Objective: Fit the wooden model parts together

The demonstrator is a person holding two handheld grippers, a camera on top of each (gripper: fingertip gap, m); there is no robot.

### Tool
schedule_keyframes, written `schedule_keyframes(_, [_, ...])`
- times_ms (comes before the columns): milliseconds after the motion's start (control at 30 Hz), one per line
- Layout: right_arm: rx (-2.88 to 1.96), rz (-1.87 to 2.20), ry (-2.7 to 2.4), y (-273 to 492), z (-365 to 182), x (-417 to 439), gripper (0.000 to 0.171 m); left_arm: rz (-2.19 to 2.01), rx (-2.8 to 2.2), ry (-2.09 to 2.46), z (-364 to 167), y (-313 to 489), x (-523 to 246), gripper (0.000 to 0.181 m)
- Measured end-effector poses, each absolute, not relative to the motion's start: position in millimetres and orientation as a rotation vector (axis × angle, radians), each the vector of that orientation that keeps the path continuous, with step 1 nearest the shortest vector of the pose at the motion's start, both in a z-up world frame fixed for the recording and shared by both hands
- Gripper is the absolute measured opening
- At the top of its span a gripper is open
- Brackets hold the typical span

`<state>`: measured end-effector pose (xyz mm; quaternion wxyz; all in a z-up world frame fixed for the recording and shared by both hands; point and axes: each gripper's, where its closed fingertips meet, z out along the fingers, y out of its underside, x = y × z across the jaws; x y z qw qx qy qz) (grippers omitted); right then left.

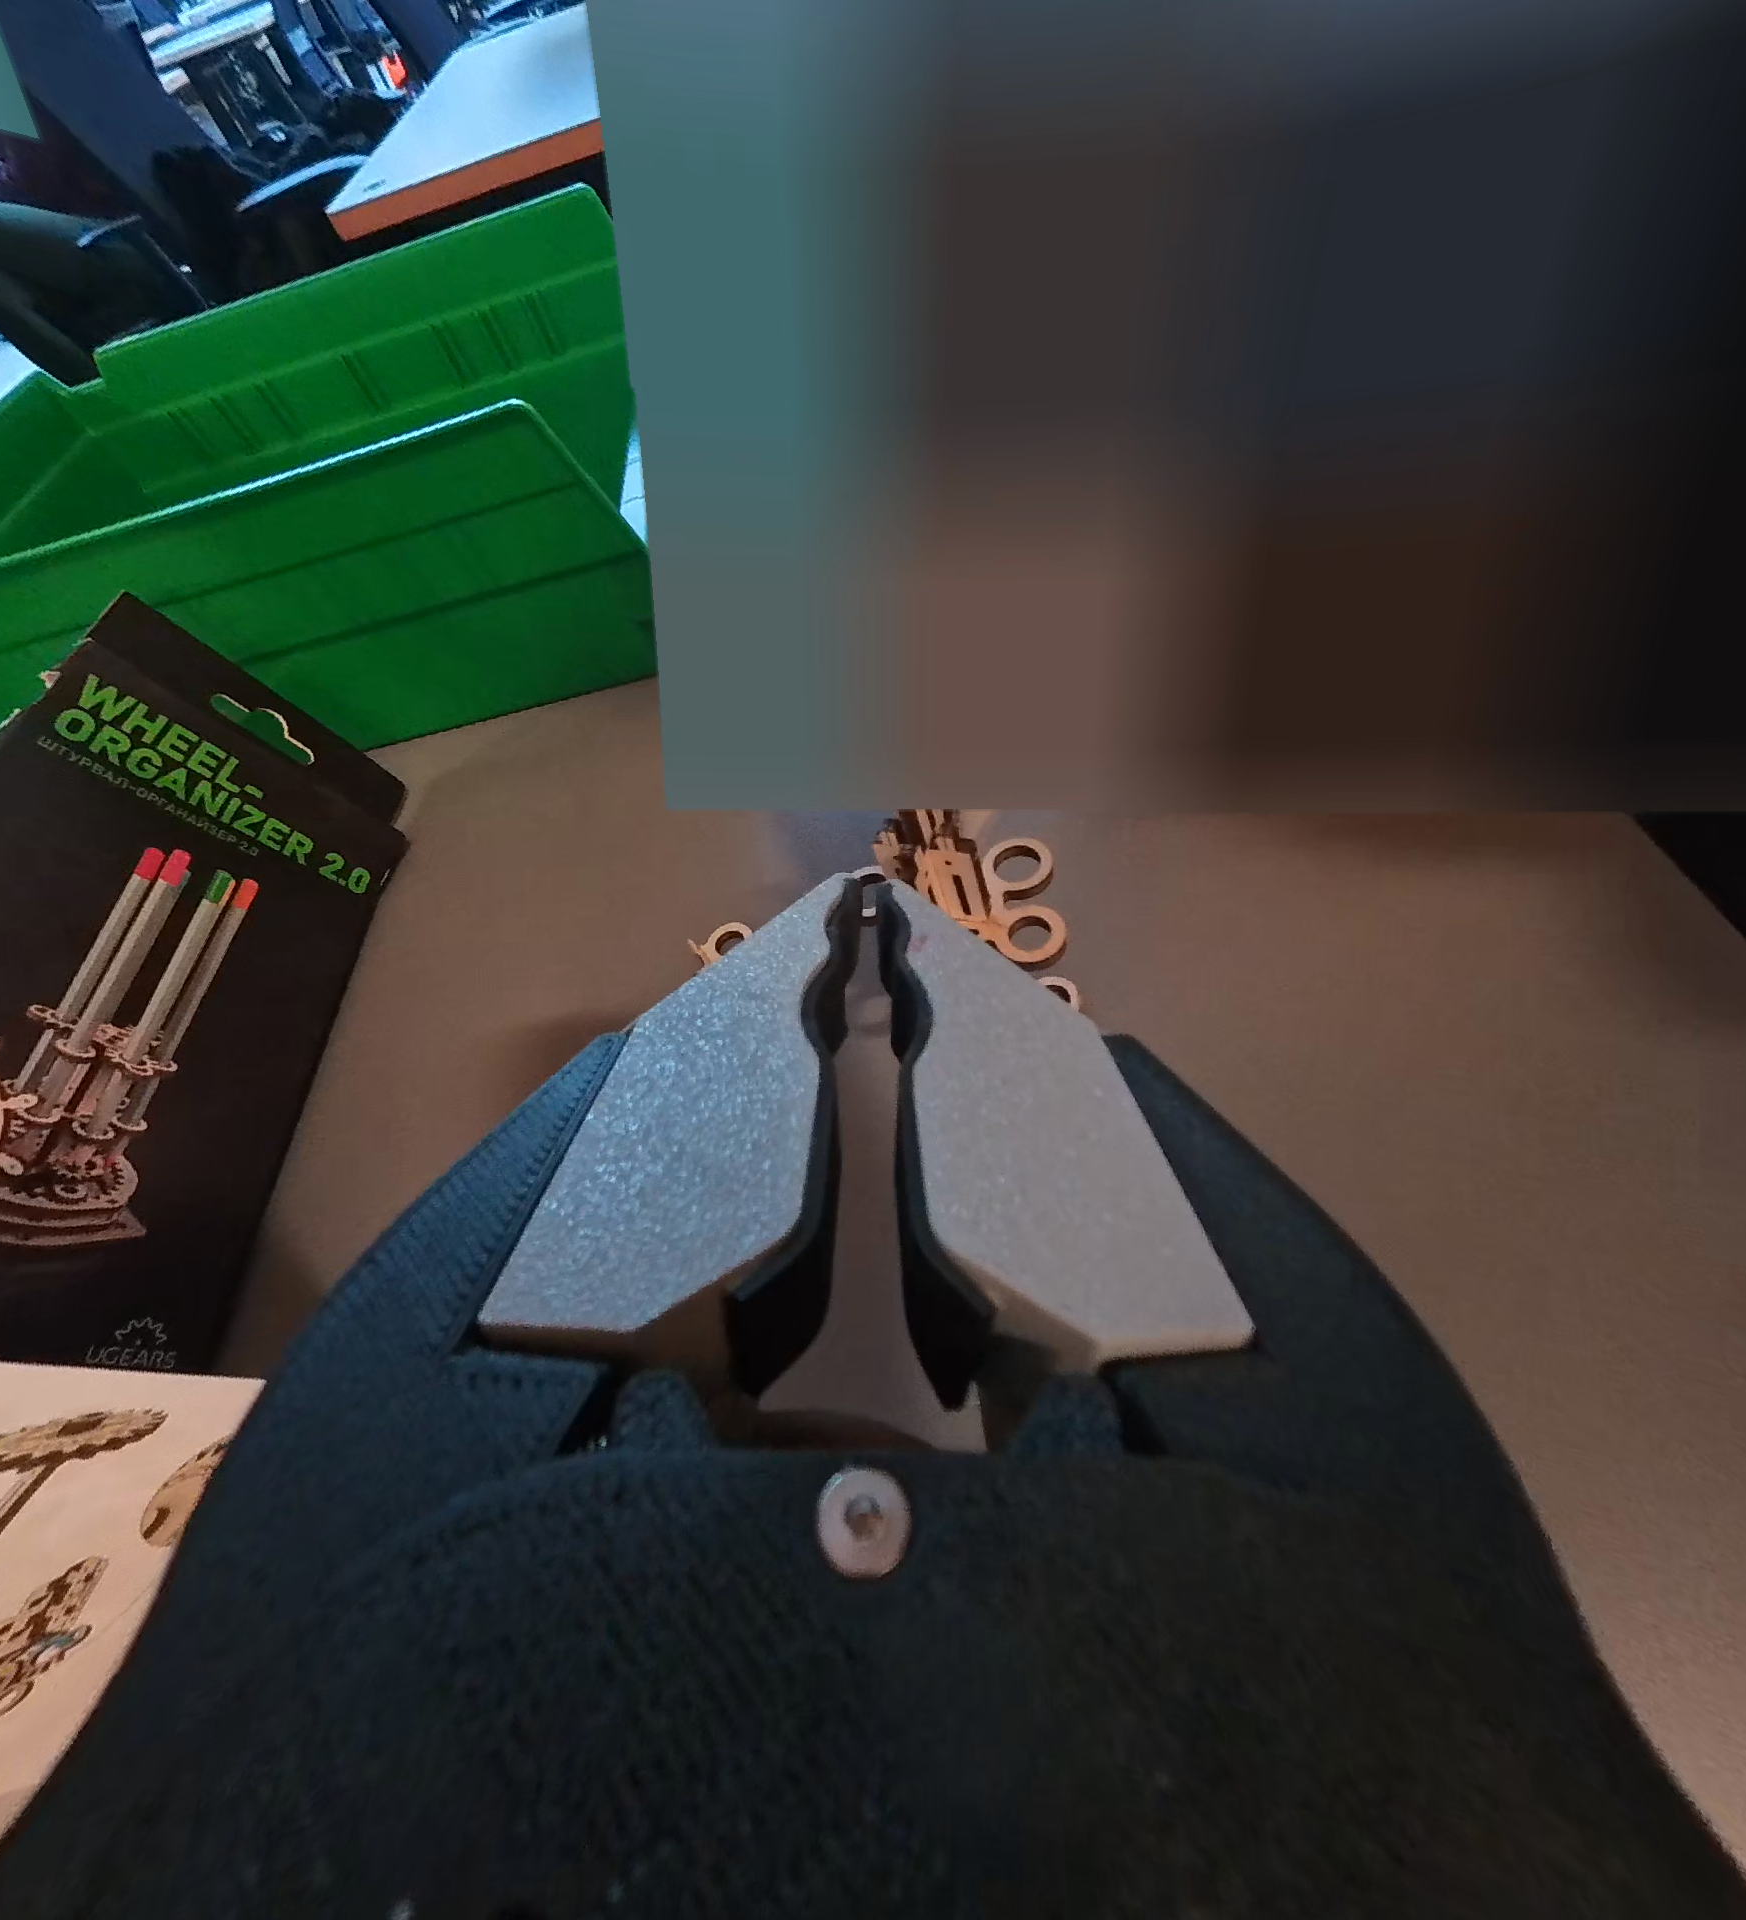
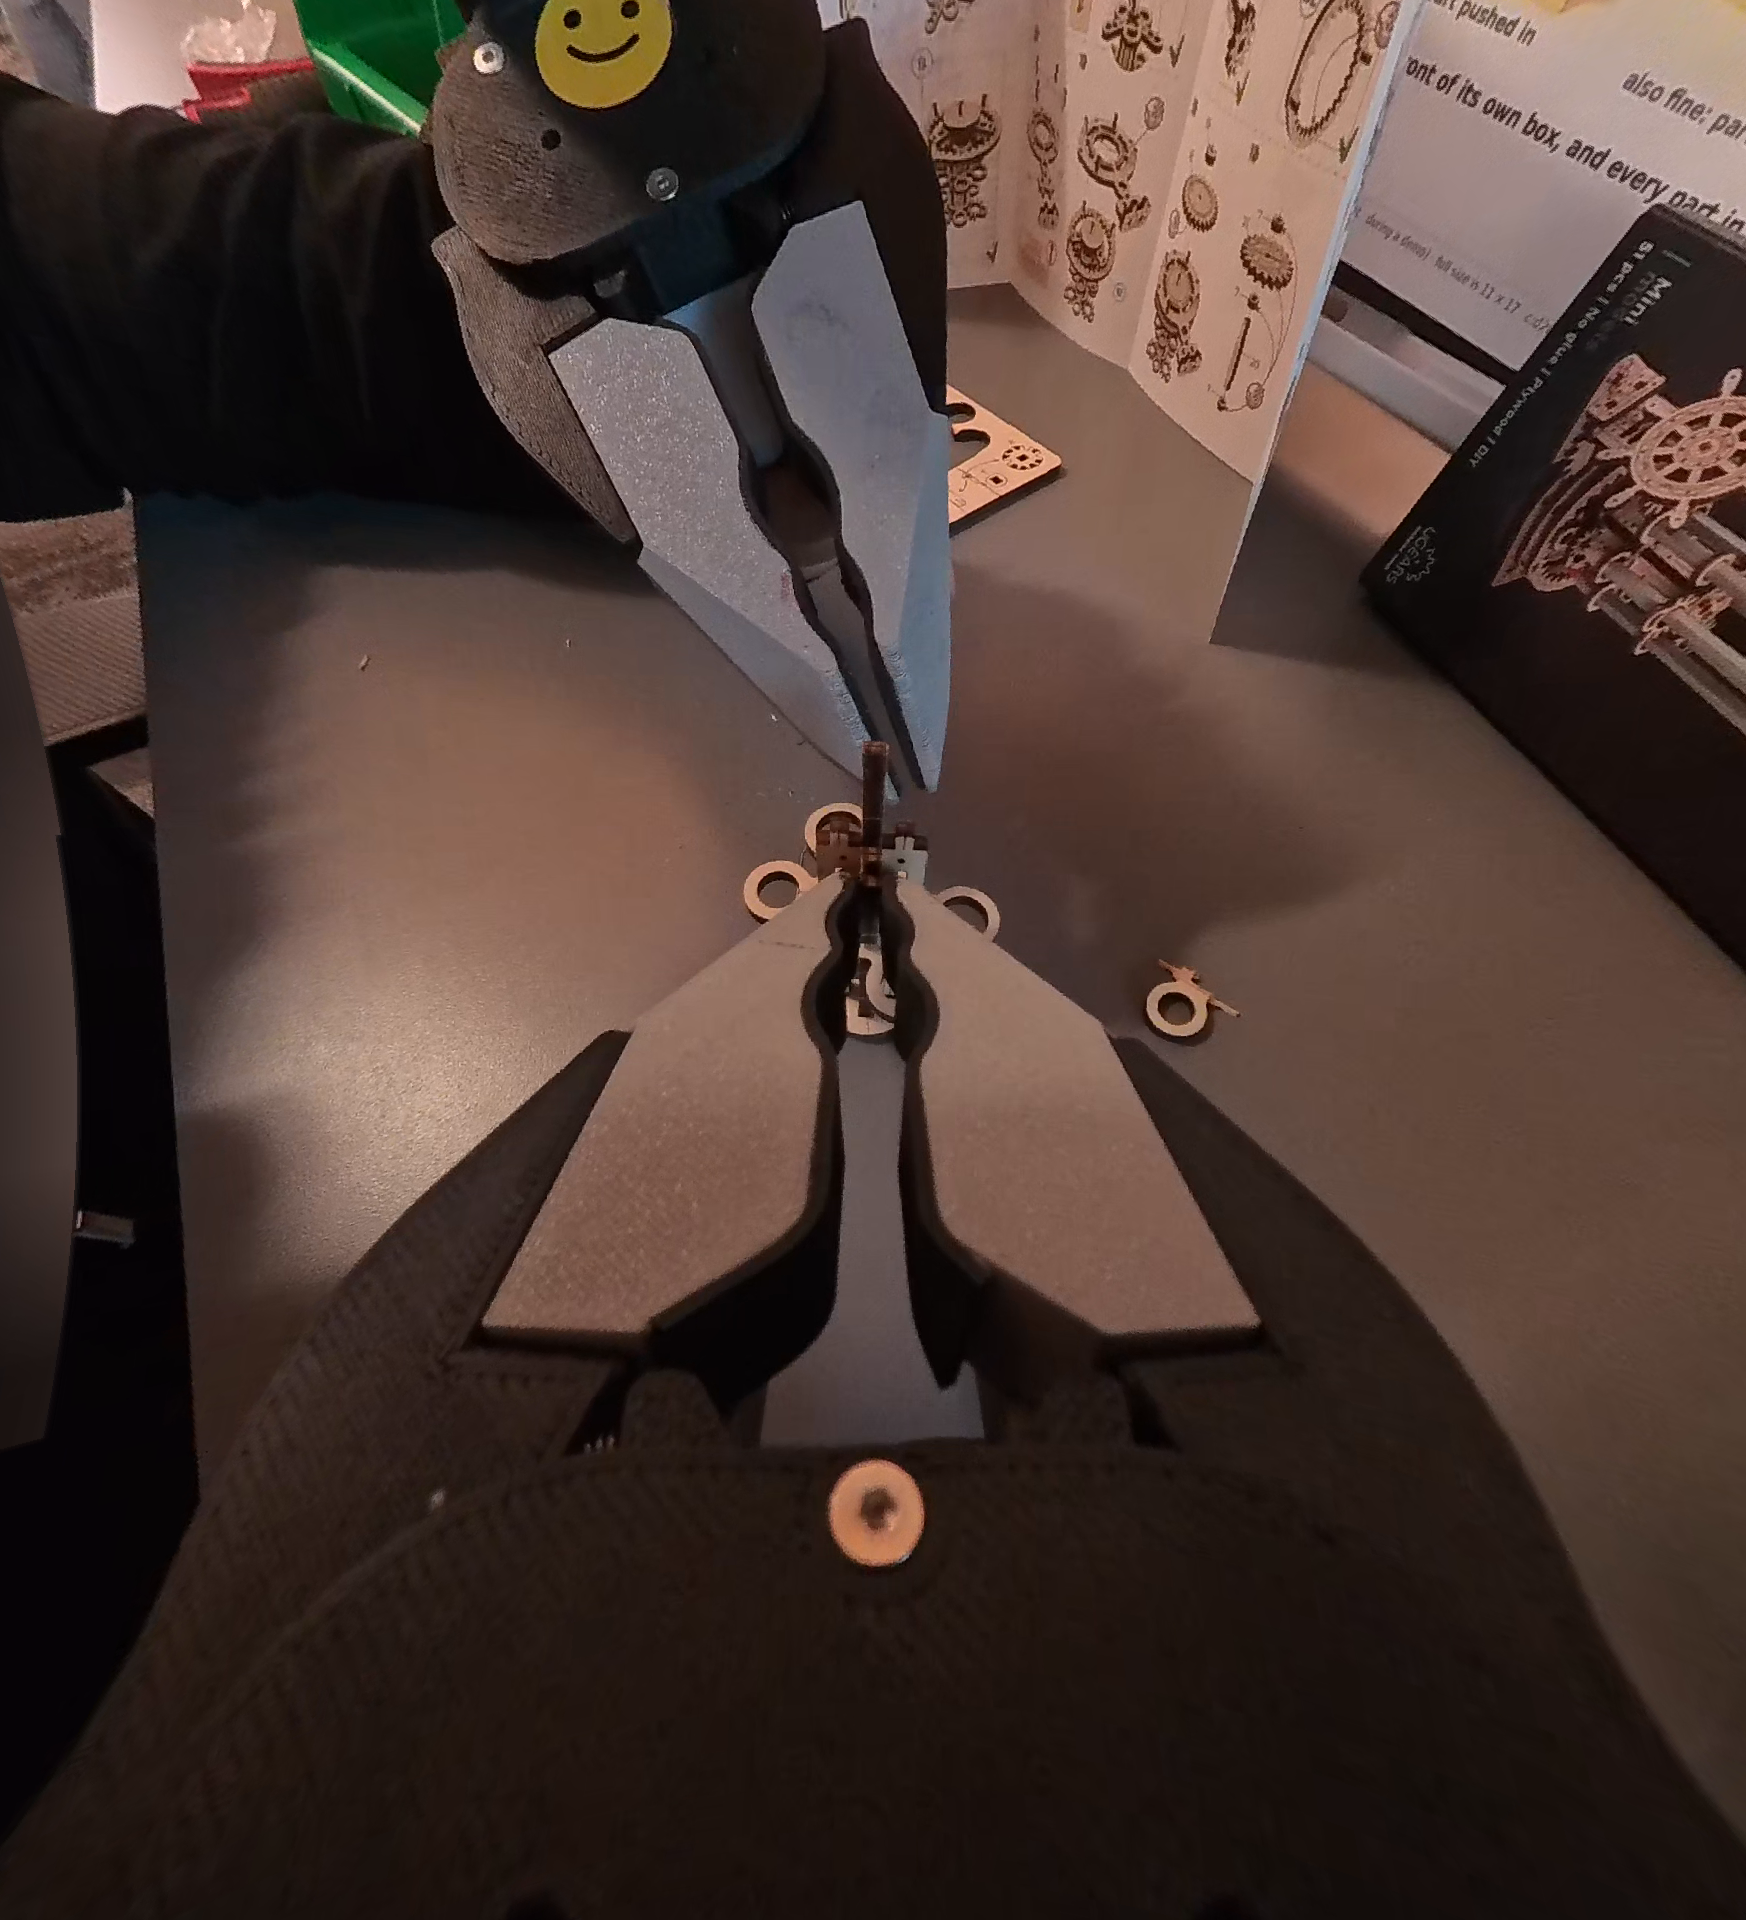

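Observation:
My right gripper [image 2: 874, 896] is shut on a small wooden assembly [image 2: 895, 847] with flat rings [image 2: 773, 890] sticking out to both sides, held low over the grey table [image 2: 433, 831]. My left gripper [image 2: 900, 774] comes down from above, shut on a thin dark wooden pin [image 2: 874, 779] that stands upright right over the assembly's top. In the left wrist view, the left gripper [image 1: 871, 891] has its tips almost closed, and the ringed assembly [image 1: 962, 878] shows just beyond them. The right gripper is hidden there behind a blurred patch.
A loose ring piece [image 2: 1183, 1005] lies to the right of the assembly. A black kit box [image 2: 1627, 540] lies at the right, an unfolded instruction booklet [image 2: 1160, 208] stands at the back, and a plywood part sheet [image 2: 999, 462] lies behind the left gripper. Green bins [image 1: 277, 499] are at the far left. The tips of both grippers are at nearly the same place.

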<state>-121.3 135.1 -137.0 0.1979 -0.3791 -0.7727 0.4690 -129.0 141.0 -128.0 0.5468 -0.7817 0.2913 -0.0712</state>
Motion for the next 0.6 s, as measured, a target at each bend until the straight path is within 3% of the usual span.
schedule_keyframes(600, [-1.052,1.31,-2.187,134.7,-138.0,-118.7,0.0,-0.171,-1.855,0.735,-122.9,142.6,-122.4,0.0])
